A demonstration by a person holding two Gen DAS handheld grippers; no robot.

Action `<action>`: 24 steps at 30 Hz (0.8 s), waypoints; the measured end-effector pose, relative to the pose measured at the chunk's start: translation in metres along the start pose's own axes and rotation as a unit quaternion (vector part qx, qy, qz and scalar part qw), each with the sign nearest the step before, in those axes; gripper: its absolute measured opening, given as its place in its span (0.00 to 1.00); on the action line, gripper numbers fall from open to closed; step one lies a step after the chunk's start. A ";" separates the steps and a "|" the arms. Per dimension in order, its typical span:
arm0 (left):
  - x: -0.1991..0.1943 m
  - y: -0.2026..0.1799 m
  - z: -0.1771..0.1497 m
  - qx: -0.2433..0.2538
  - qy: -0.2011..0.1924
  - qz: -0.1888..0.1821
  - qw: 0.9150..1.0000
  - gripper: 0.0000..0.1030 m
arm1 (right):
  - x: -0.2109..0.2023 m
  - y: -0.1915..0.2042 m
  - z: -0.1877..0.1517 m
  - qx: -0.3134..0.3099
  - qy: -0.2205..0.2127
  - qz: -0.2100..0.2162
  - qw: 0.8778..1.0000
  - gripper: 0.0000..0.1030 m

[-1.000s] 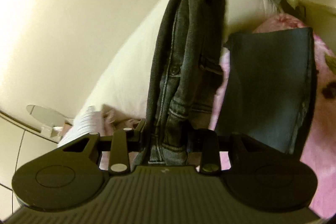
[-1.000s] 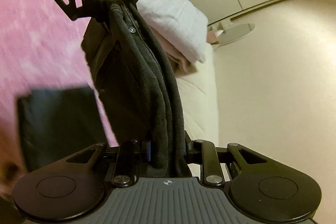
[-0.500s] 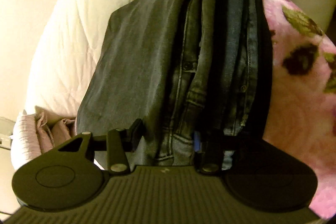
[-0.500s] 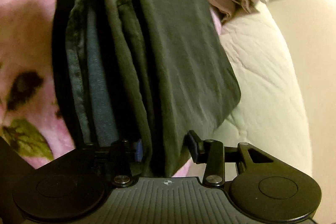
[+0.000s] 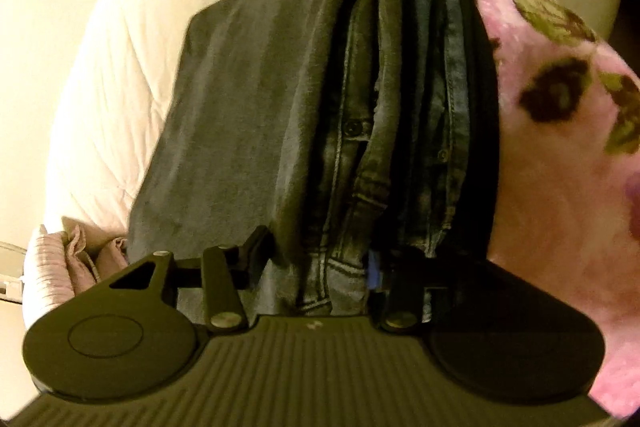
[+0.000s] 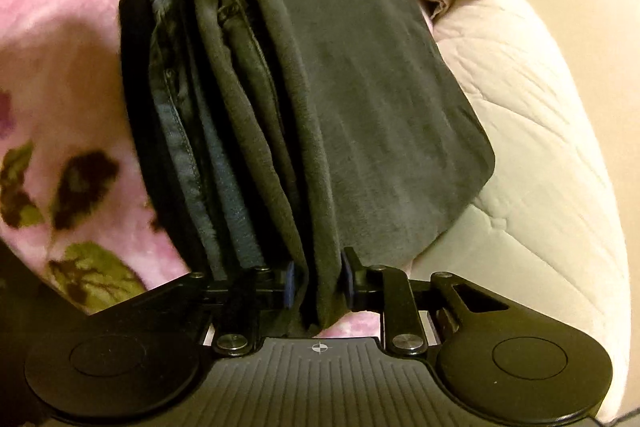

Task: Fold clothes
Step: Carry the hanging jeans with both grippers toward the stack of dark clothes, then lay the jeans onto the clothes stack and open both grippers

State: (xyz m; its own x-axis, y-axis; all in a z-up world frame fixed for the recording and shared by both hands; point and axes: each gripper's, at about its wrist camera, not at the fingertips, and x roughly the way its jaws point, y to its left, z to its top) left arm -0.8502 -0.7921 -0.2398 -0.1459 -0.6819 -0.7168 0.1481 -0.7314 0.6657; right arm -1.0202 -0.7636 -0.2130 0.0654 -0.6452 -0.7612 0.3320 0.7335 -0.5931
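Pink flowered blanket [image 5: 560, 187] carries the jeans [image 5: 360, 155], which run lengthwise between my grippers. Left gripper [image 5: 320, 263] stands apart around one end, pads not pressing. Right gripper [image 6: 318, 281] is closing on the opposite end, fold between its pads.

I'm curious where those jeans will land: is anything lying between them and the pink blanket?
Yes: a folded black garment lies on the pink floral blanket directly under the jeans, so they would likely land on it. Their grey flap drapes over onto the white quilt beside it.
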 end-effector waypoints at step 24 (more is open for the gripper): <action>0.001 0.092 -0.023 -0.280 0.070 -0.073 0.955 0.37 | 0.018 -0.092 0.039 0.347 0.024 0.161 0.924 0.28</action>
State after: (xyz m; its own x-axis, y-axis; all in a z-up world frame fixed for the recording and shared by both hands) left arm -0.8146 -0.8603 -0.1841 -0.0788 -0.5358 -0.8407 0.6420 -0.6724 0.3684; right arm -1.0131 -0.8509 -0.1618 0.2300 -0.3952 -0.8893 0.8266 0.5617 -0.0358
